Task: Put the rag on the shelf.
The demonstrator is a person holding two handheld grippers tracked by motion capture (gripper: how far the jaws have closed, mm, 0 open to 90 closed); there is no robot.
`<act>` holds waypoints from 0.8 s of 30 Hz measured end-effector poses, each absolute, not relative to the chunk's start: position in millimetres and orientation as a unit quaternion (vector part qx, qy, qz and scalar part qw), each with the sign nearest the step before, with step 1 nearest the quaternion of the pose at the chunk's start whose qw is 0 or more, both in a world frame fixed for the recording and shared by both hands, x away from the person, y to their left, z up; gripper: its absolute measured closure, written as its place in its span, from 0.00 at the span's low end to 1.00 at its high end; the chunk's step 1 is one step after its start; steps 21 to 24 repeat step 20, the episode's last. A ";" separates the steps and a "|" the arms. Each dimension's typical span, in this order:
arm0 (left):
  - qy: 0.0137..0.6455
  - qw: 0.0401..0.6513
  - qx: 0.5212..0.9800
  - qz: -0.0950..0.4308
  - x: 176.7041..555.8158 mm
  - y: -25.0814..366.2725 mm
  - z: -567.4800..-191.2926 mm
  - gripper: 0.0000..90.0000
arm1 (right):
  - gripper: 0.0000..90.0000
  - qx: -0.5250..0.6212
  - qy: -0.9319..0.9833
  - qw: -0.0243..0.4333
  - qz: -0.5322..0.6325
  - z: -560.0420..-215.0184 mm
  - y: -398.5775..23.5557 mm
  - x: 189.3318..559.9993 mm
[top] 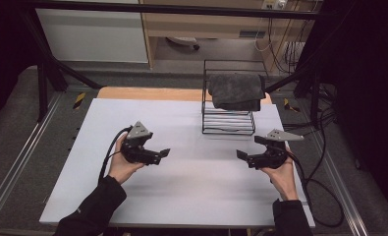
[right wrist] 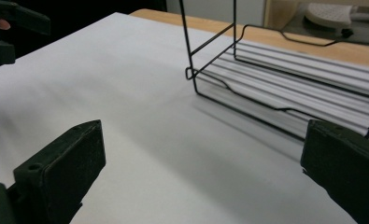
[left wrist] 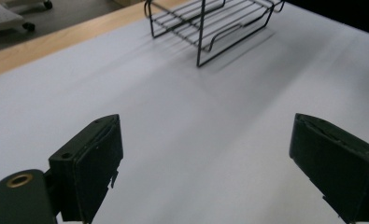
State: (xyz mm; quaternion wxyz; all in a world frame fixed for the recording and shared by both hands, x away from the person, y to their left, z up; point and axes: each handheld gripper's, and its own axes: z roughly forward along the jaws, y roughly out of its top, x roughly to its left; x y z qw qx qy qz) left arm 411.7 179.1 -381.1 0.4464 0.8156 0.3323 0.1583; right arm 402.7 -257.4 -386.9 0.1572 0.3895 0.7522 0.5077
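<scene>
Spanning dim room, white table

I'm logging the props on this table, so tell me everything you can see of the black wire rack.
The wire rack is thin black metal rod, two-tiered, with upright corner posts and parallel bars forming the lower shelf. It stands upright at the far right of the white tabletop, near its wooden edge. A dark grey cloth is draped over its top tier. Neither tongs touch it.
</scene>
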 end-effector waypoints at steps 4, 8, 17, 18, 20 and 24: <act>0.345 0.438 0.816 0.154 404.0 201.7 -396.6 0.11 | 0.01 0.385 0.757 0.148 0.507 -398.7 -257.3 396.0; 0.357 0.425 0.817 0.154 395.5 223.6 -411.2 0.11 | 0.01 0.381 0.765 0.139 0.500 -412.1 -259.2 389.9; 0.378 0.424 0.808 0.159 379.4 260.1 -431.5 0.12 | 0.01 0.389 0.773 0.122 0.486 -442.0 -267.4 376.1; 0.380 0.425 0.806 0.159 378.7 262.3 -432.6 0.12 | 0.01 0.392 0.771 0.120 0.487 -444.2 -268.4 375.3; 0.381 0.427 0.804 0.160 377.6 265.0 -433.7 0.12 | 0.01 0.393 0.771 0.115 0.487 -446.2 -269.6 374.6; 0.381 0.427 0.804 0.160 377.6 265.0 -433.7 0.12 | 0.01 0.393 0.771 0.115 0.487 -446.2 -269.6 374.6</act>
